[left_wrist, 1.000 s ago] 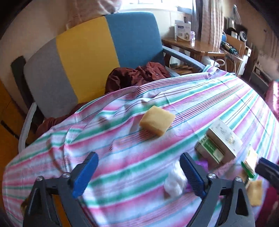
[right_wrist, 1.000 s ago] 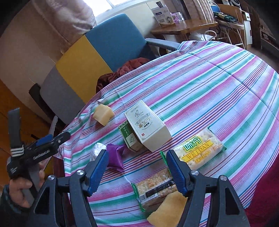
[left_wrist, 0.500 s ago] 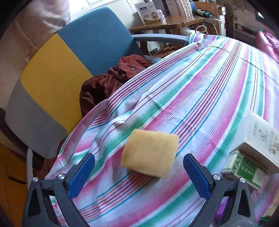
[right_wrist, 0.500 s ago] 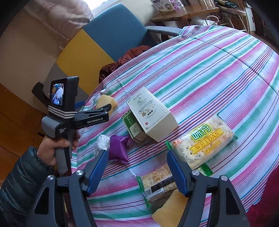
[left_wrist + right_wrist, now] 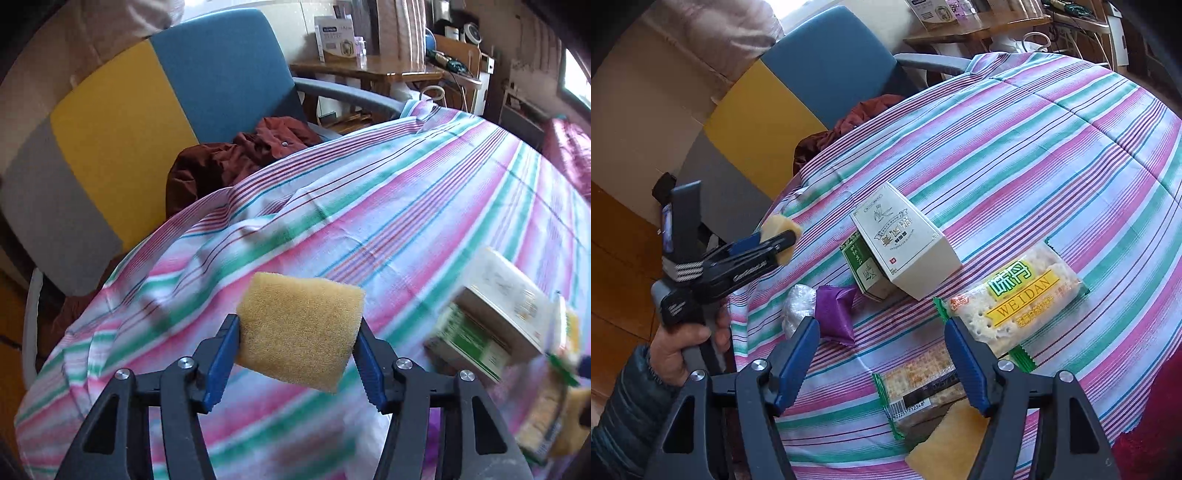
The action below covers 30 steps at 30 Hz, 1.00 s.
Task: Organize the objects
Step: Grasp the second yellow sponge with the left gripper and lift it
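My left gripper (image 5: 297,350) is shut on a yellow sponge (image 5: 299,325) and holds it above the striped tablecloth (image 5: 369,206); the right wrist view shows it (image 5: 781,236) lifted at the table's left edge. My right gripper (image 5: 882,354) is open and empty above a small cracker packet (image 5: 921,384) and a second yellow sponge (image 5: 947,443). A white box (image 5: 905,254) leans on a green box (image 5: 866,271). A WEIDAN cracker pack (image 5: 1019,299), a purple packet (image 5: 834,310) and a clear wrapped item (image 5: 798,306) lie nearby.
A blue, yellow and grey chair (image 5: 129,122) with a dark red garment (image 5: 236,158) stands behind the table's far left edge. A wooden desk (image 5: 369,70) with clutter is at the back. The tablecloth (image 5: 1052,155) stretches far and right.
My left gripper closed on the yellow sponge and lifted it off the cloth. My right gripper stayed open above the cracker packets.
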Available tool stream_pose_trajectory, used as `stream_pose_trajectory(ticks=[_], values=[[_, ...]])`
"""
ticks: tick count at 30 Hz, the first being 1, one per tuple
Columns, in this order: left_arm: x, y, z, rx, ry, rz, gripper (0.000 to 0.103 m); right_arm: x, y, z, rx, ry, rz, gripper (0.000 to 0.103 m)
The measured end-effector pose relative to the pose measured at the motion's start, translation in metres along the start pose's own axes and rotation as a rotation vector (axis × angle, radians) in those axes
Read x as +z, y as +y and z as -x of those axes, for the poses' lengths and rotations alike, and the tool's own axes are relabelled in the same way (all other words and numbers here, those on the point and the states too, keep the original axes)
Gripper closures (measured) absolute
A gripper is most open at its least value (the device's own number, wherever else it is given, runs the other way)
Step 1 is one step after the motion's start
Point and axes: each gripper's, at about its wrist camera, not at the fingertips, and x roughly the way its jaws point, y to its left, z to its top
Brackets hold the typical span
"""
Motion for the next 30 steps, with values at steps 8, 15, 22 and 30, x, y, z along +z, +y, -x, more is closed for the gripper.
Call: stream_pose_trajectory(ticks=[8, 15, 22, 30], values=[[-0.058, 0.002, 0.104, -0.053, -0.06, 0.086, 0.042, 0.009, -0.048, 0.046, 0.041, -0.225, -0.241, 0.032], [-0.107, 0.014, 0.17, -0.06, -0.127, 0.156, 0.042, 0.011, -0.067, 0.054, 0.015, -0.267, -0.323, 0.032], [-0.169, 0.044, 0.197, -0.061, -0.118, 0.31, 0.042, 0.012, -0.048, 0.03, -0.037, -0.166, -0.23, 0.032], [-0.231, 0.069, 0.221, -0.025, -0.116, 0.424, 0.042, 0.006, -0.071, 0.018, -0.134, -0.099, -0.34, 0.032]])
